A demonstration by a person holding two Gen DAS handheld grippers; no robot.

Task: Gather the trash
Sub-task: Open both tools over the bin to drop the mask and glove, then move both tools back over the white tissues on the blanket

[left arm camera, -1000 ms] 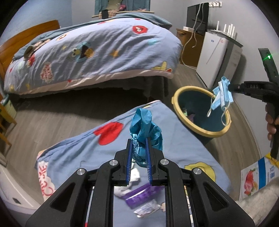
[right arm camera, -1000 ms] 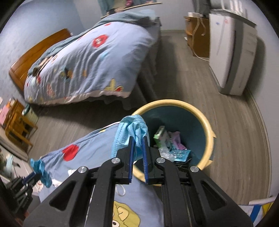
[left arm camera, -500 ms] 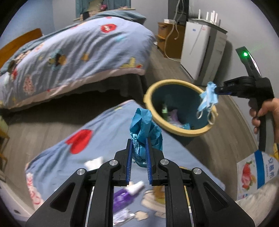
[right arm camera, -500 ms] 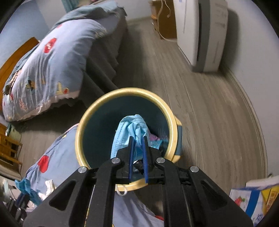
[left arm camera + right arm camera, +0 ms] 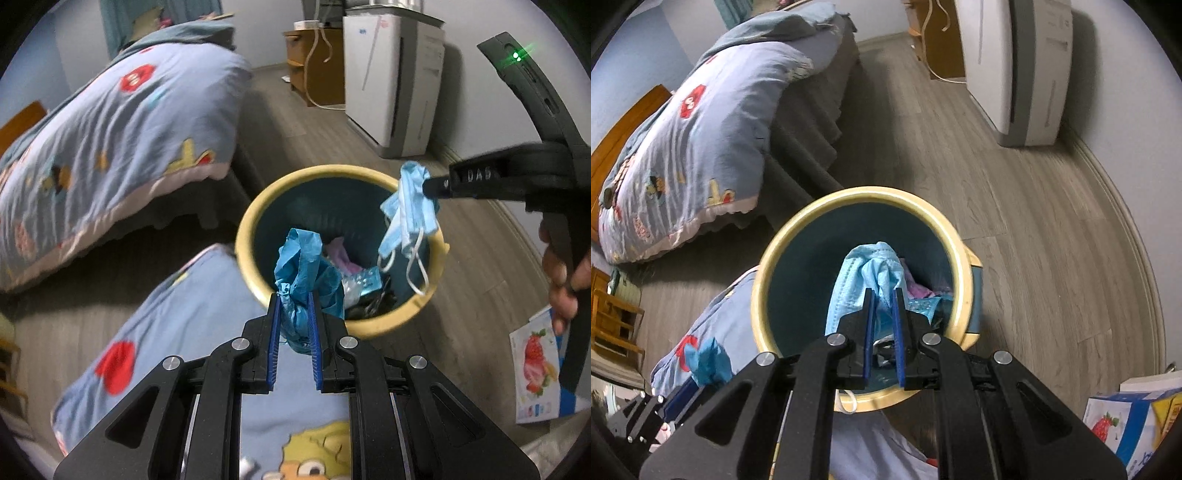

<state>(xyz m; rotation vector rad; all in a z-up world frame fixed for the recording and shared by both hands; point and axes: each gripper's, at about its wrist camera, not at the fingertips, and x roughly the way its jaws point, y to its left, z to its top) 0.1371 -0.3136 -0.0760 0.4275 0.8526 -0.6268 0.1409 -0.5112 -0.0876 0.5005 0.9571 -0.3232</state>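
Note:
My left gripper [image 5: 294, 297] is shut on a crumpled blue glove [image 5: 304, 273] and holds it at the near rim of a yellow-rimmed teal trash bin [image 5: 255, 206]. My right gripper [image 5: 882, 293] is shut on a light blue face mask [image 5: 866, 275] held over the bin's [image 5: 857, 197] opening. In the left wrist view the mask [image 5: 410, 214] hangs from the right gripper [image 5: 430, 182] over the bin's right rim, ear loops dangling. Wrappers lie in the bin. The glove [image 5: 707, 360] shows at lower left of the right wrist view.
A blue cartoon quilt [image 5: 177, 332] lies under my left gripper beside the bin. A bed [image 5: 110, 122] with the same quilt stands to the left. A white appliance [image 5: 391, 77] and wooden cabinet [image 5: 314, 66] stand by the far wall. A strawberry carton [image 5: 539, 365] lies right.
Both grippers moved toward the bin. The glove now reaches the bin's near rim, and the mask sits further over the opening. Both stay gripped.

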